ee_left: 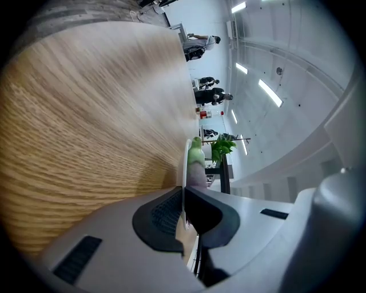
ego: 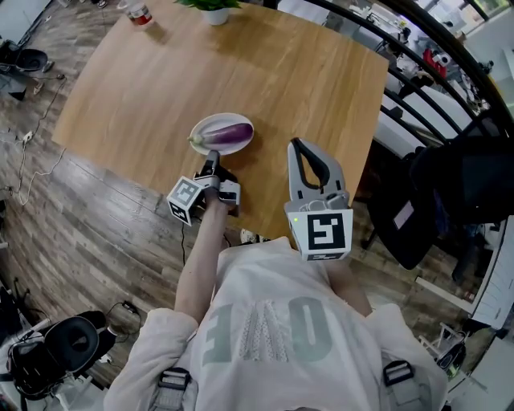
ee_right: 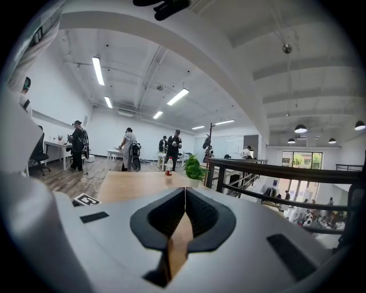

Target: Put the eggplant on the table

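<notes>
A purple eggplant (ego: pixel 230 135) with a green stem lies on a small white plate (ego: pixel 210 123) near the front edge of the wooden table (ego: pixel 265 72). My left gripper (ego: pixel 210 158) reaches the plate's near rim and is shut on it. In the left gripper view the thin white rim (ee_left: pixel 186 166) runs between the closed jaws (ee_left: pixel 183 191), and the eggplant (ee_left: pixel 197 171) lies just beyond. My right gripper (ego: pixel 298 145) hovers over the table to the right of the plate, shut with nothing in it (ee_right: pixel 185 191).
A potted plant (ego: pixel 215 11) and a small bottle (ego: pixel 139 13) stand at the table's far edge. A black railing (ego: pixel 434 72) runs along the right side, with a dark bag (ego: pixel 450 193) hung there. Wooden floor lies to the left. People stand far off in the room.
</notes>
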